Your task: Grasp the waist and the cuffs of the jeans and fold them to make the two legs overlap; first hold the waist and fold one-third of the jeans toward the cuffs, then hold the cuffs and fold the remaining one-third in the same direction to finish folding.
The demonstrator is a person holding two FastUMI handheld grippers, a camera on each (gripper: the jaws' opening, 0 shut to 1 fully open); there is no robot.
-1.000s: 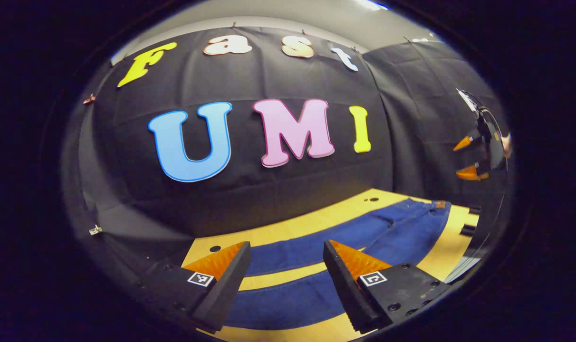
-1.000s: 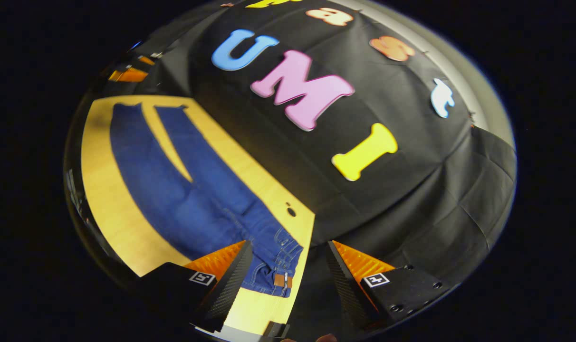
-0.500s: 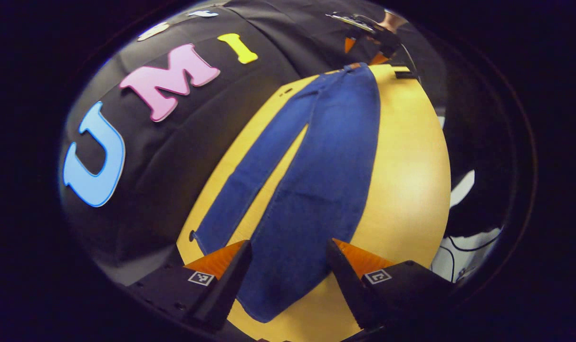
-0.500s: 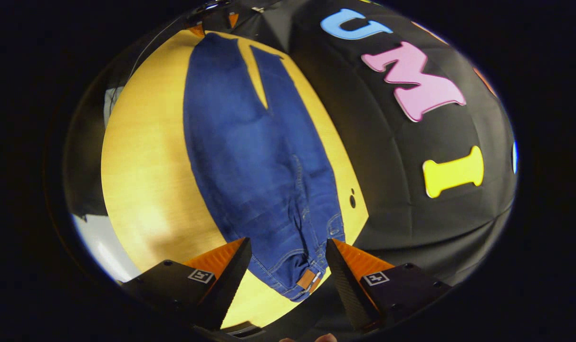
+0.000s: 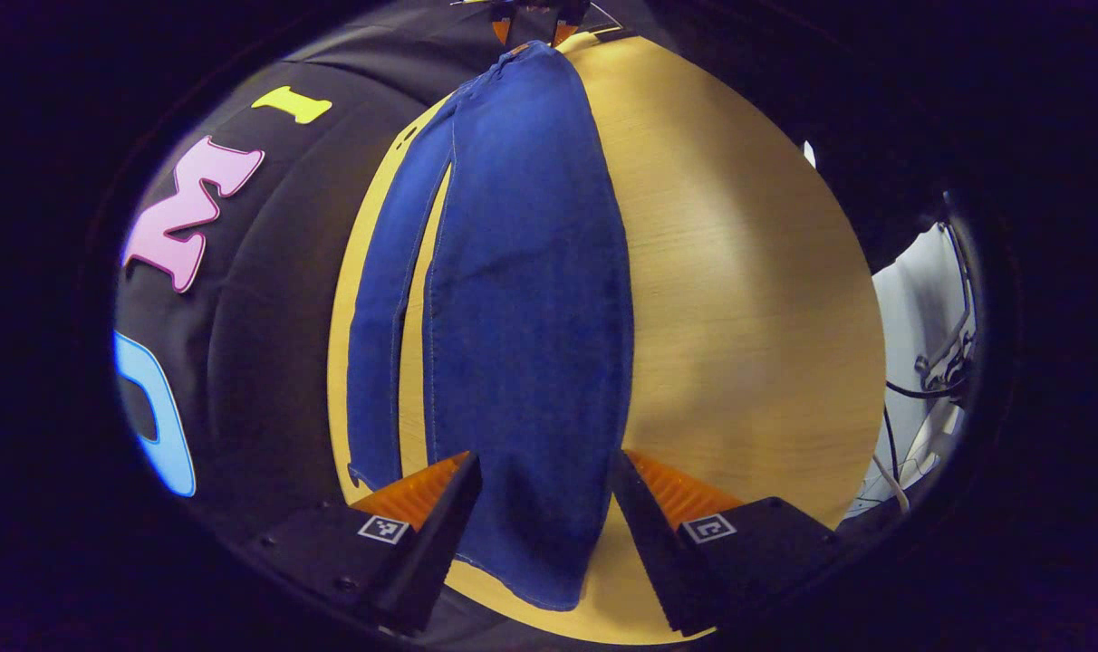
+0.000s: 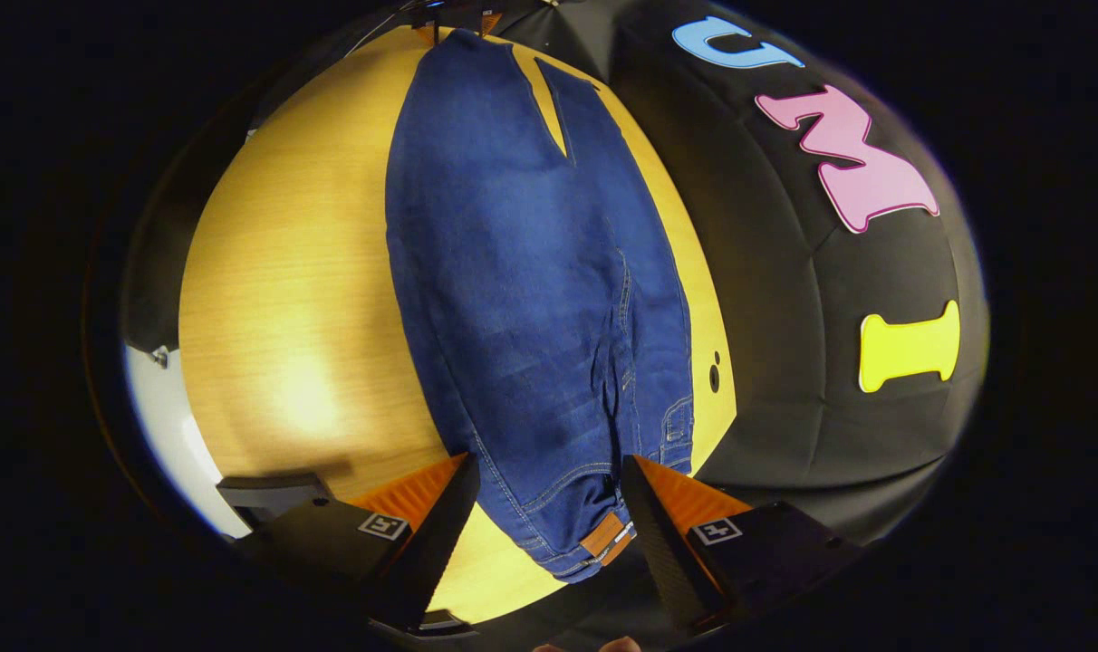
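Blue jeans point(image 5: 531, 299) lie flat along the wooden table point(image 5: 739, 272), the two legs side by side with a narrow gap. In the left gripper view the cuff point(image 5: 535, 580) of the wider-looking leg lies between the fingers of my open left gripper point(image 5: 544, 507), which hangs over that end. In the right gripper view the waist with its brown patch point(image 6: 608, 534) sits between the fingers of my open right gripper point(image 6: 544, 507). Each gripper also appears small at the far end of the jeans in the other's view: the right gripper point(image 5: 531, 14) and the left gripper point(image 6: 449, 14).
The black cloth wall point(image 5: 259, 299) runs close along one long side of the table. Two small holes point(image 6: 714, 376) mark the table point(image 6: 268, 272) near the waist. Cables point(image 5: 939, 362) hang beyond the open edge. A black bracket point(image 6: 268, 489) sits at the table's corner.
Both grippers have tipped down from facing the wall to looking along the table, and each has come over its own end of the jeans. Both stay open.
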